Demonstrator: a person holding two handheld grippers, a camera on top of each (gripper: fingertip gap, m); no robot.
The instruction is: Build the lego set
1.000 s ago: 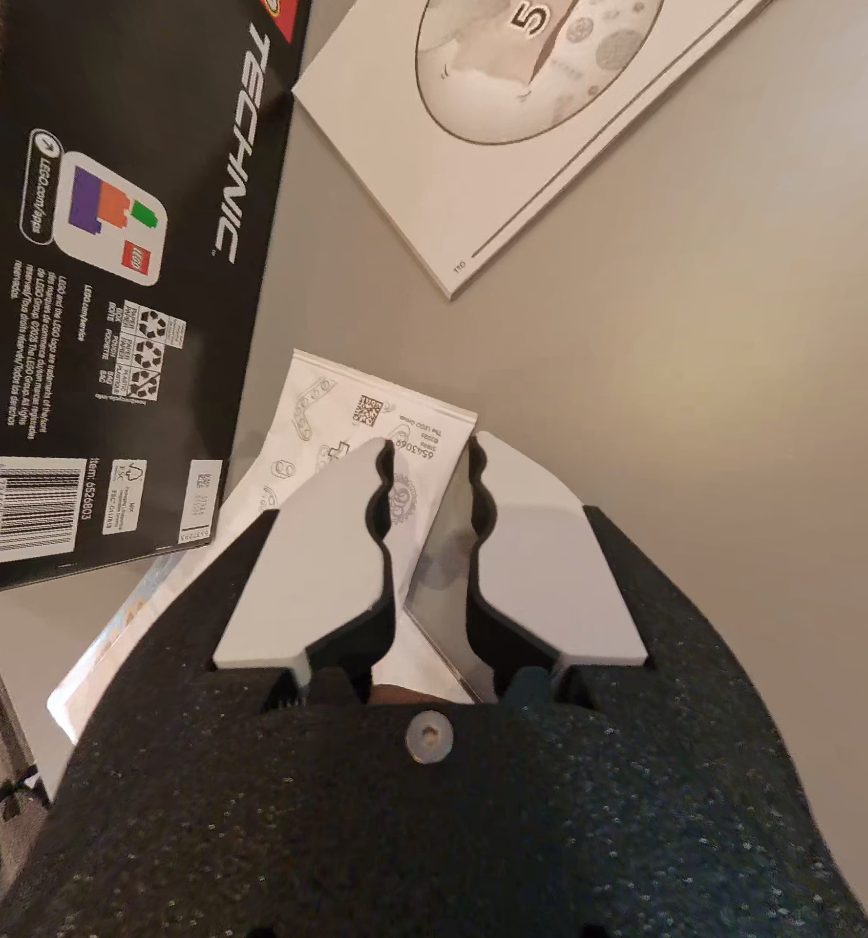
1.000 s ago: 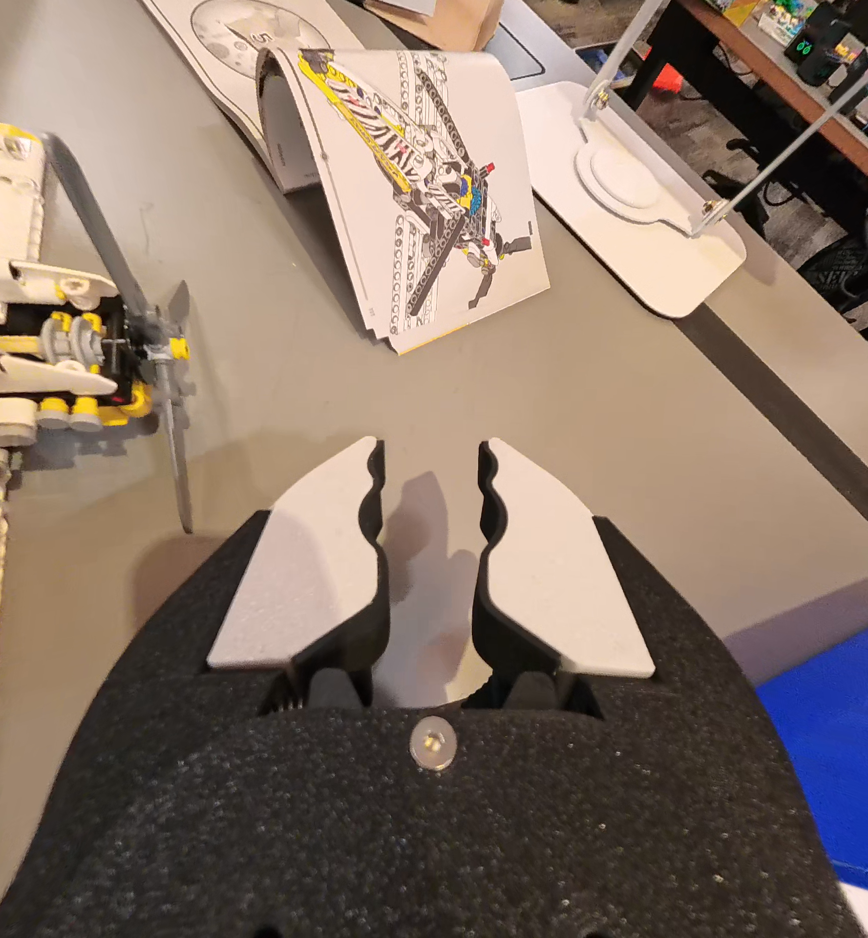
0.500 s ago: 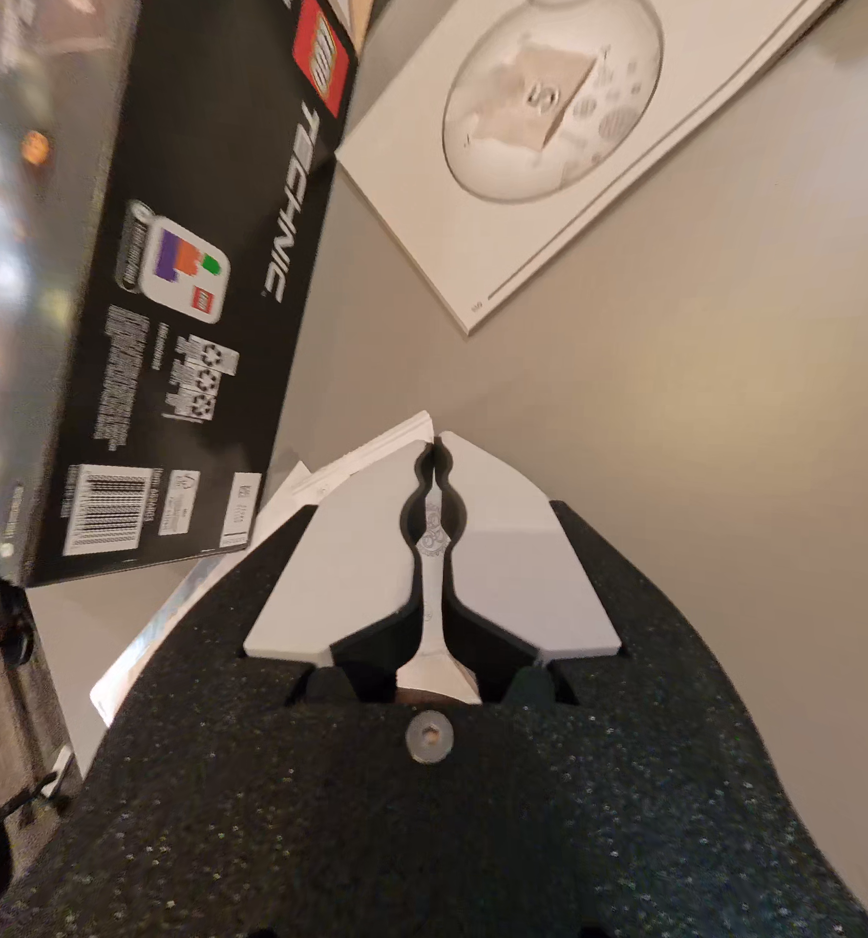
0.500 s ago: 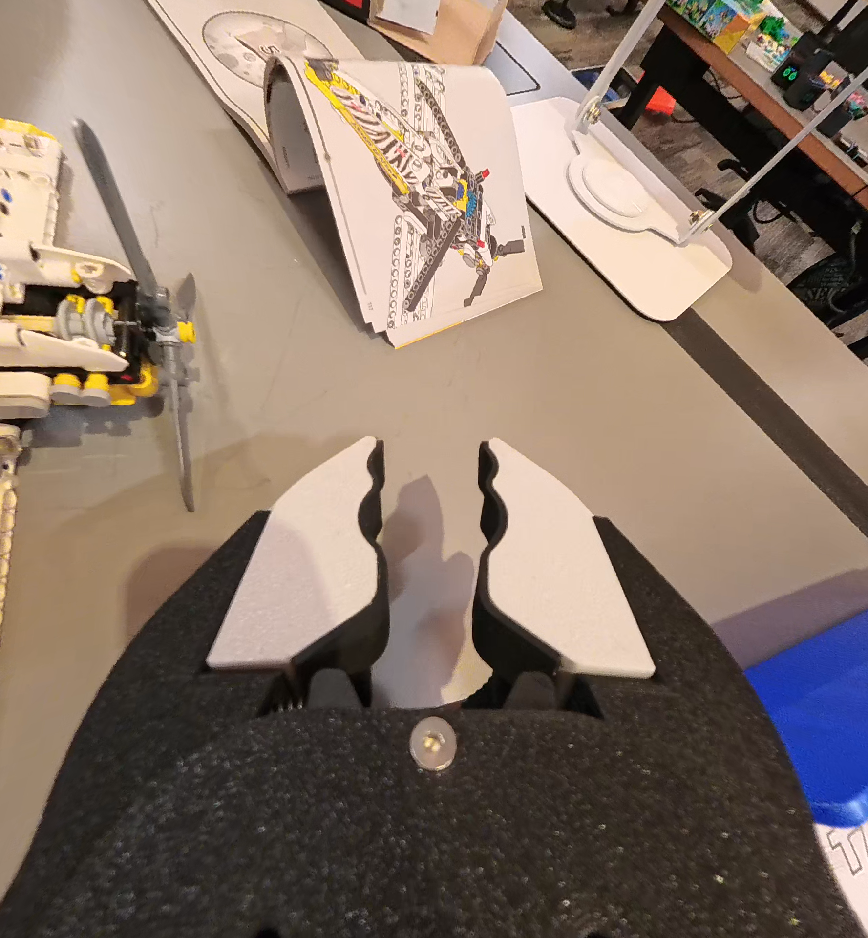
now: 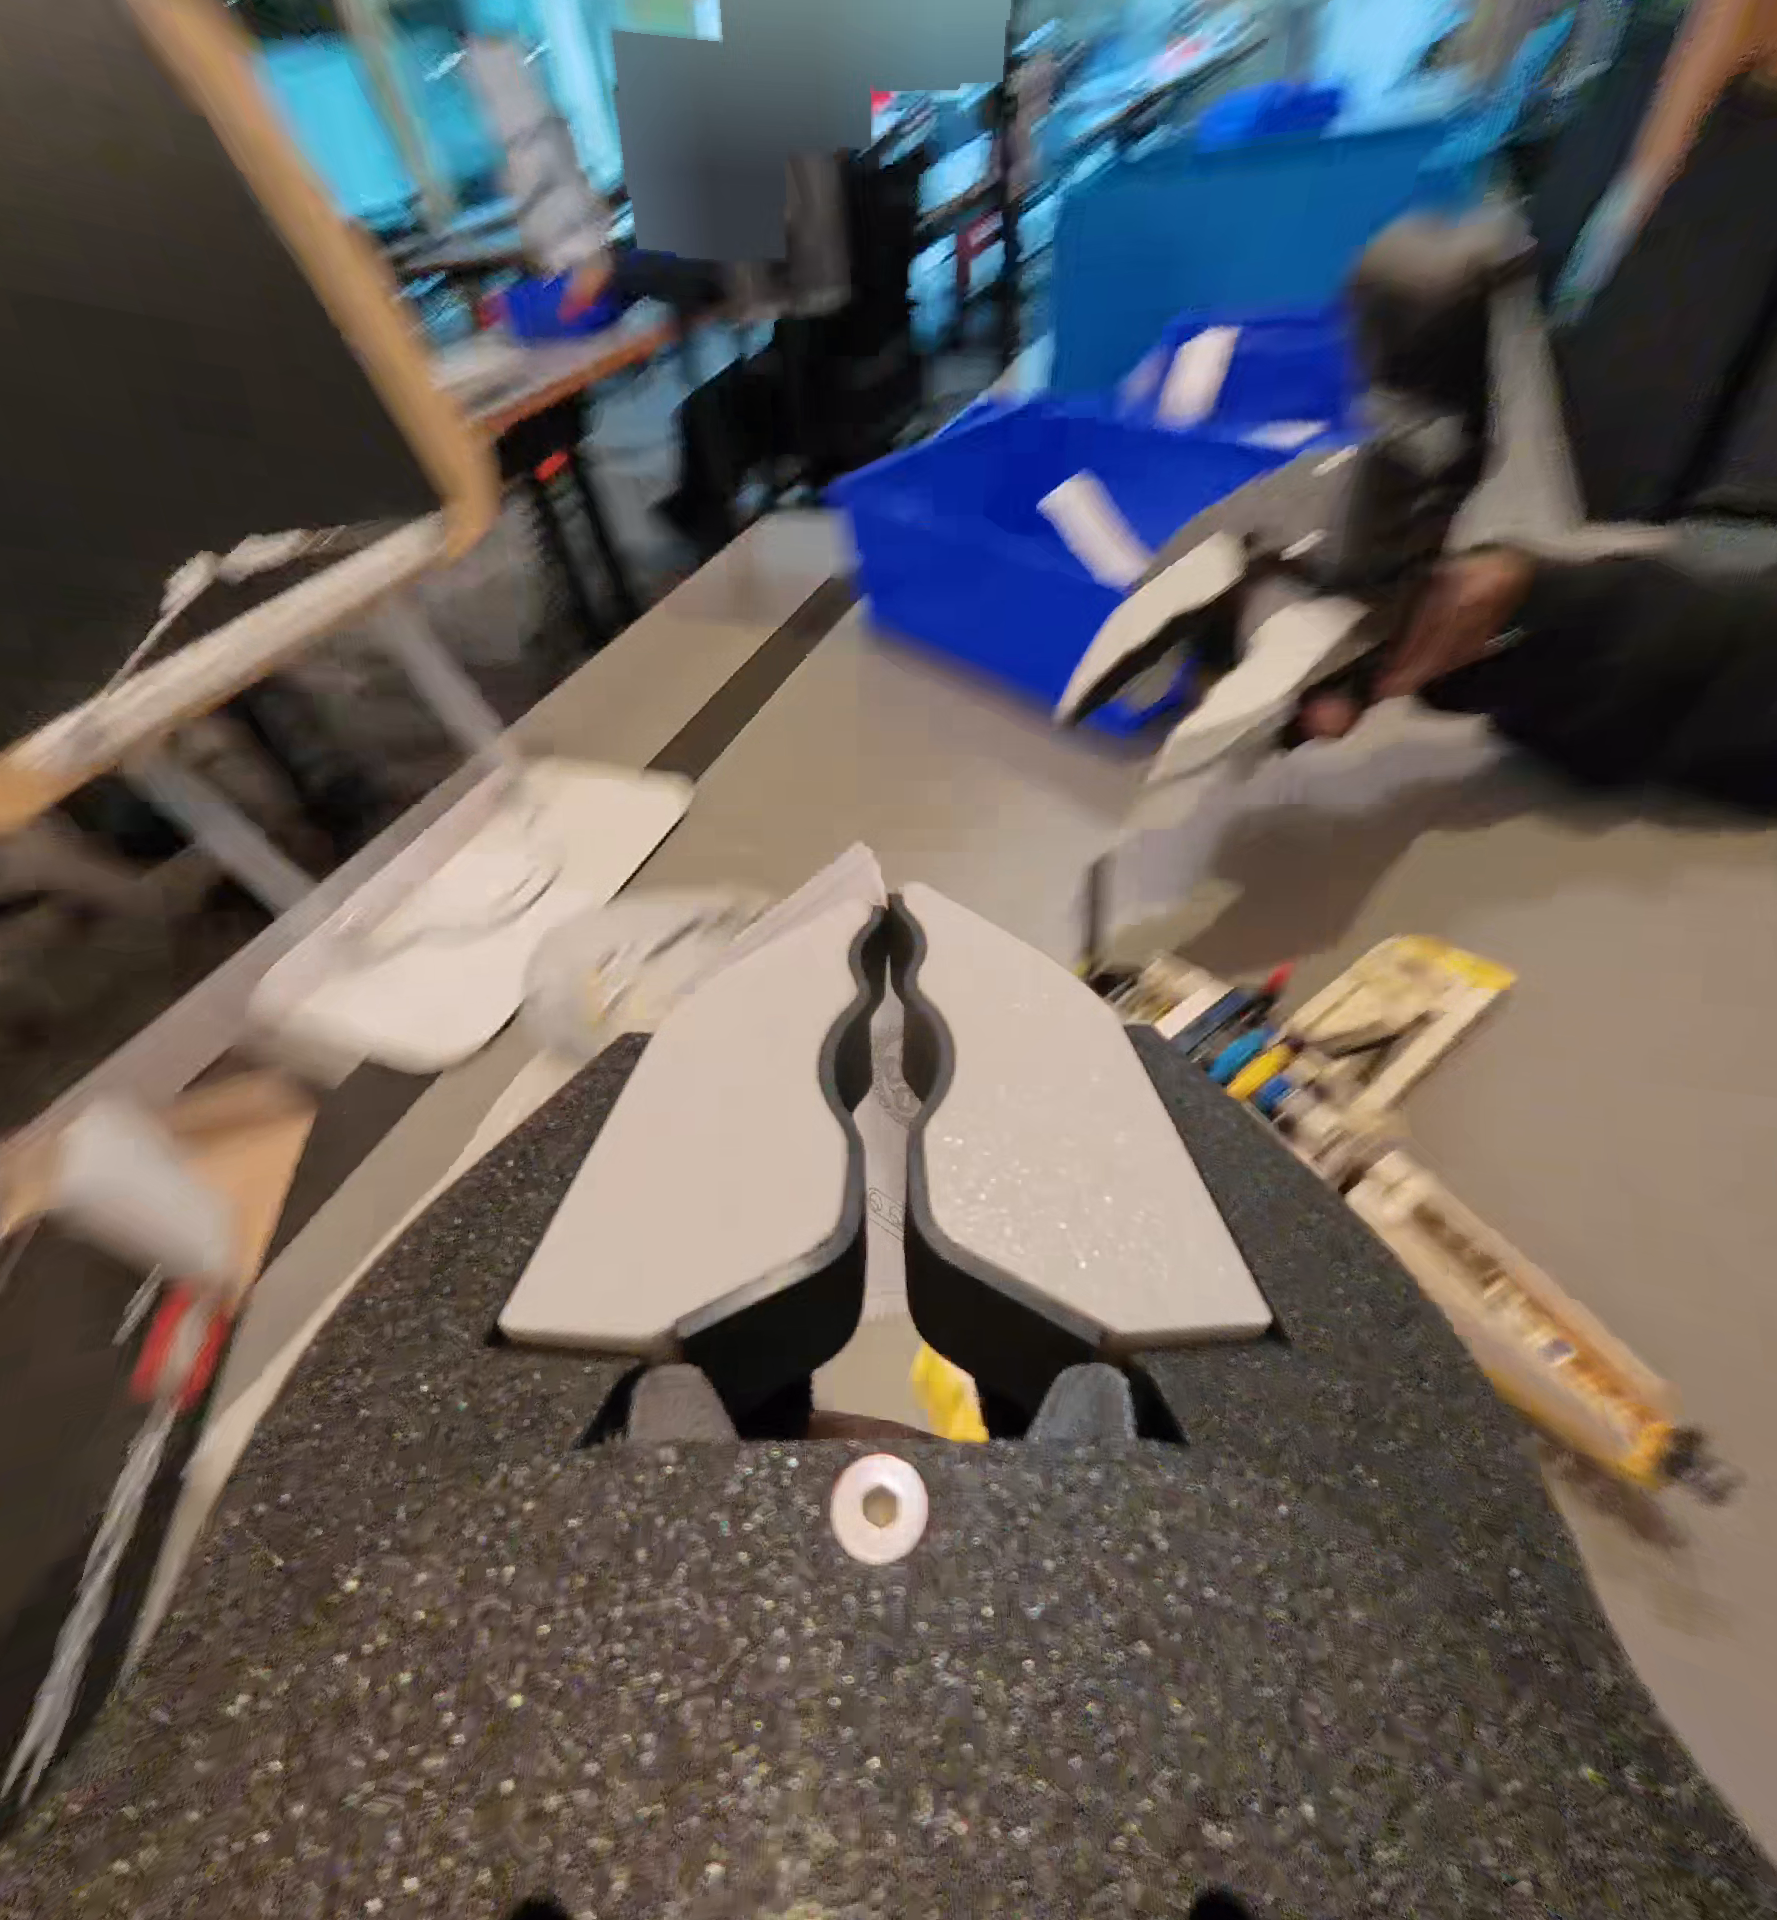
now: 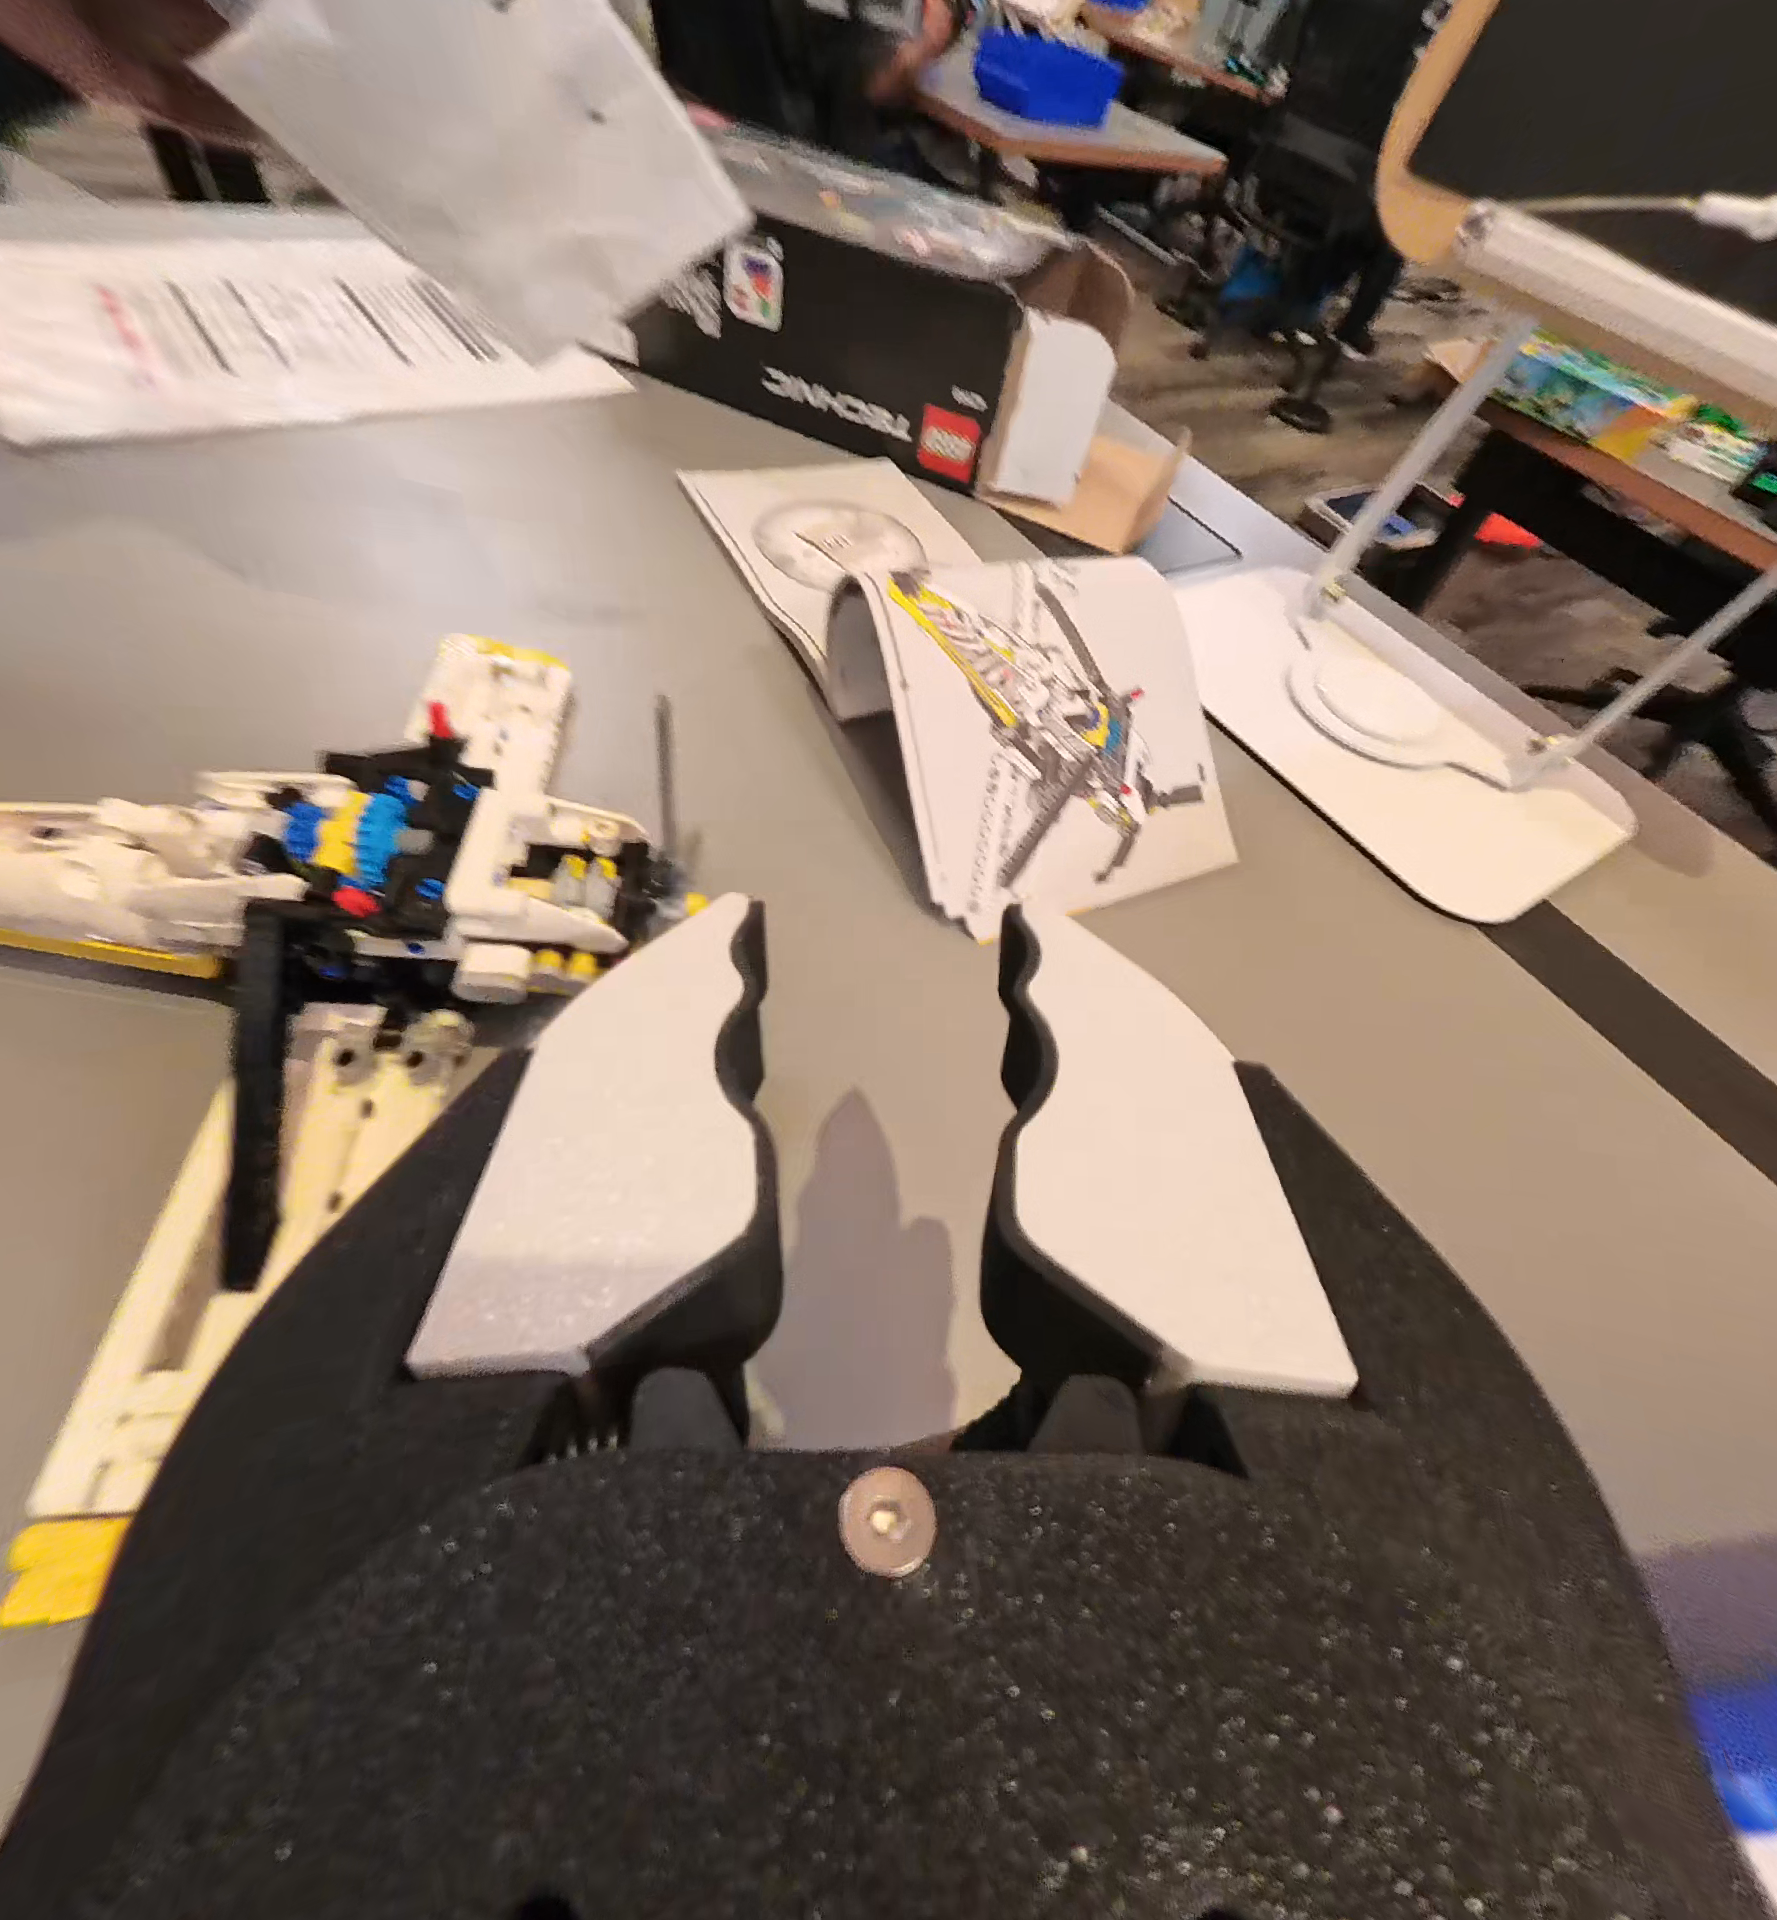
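- The left tongs [image 5: 889, 914] were pinching a white paper bag [image 5: 889, 1132], lifted off the surface [image 5: 967, 790].
- The right tongs [image 6: 879, 935] were spread and bare, the brick plane [image 6: 364, 862] just left of them, an open booklet [image 6: 1050, 748] ahead.

Model [image 6: 364, 862]: I see it on the worktop [image 6: 1383, 1091], left of my right claw [image 6: 879, 940].
Booklet [image 6: 1050, 727]: lies open ahead of that claw, right of the model.
Box [image 6: 863, 343]: behind the booklet.
Lamp base [image 6: 1403, 769]: right of the booklet.
Bin [image 5: 1019, 540]: at the worktop's far side.
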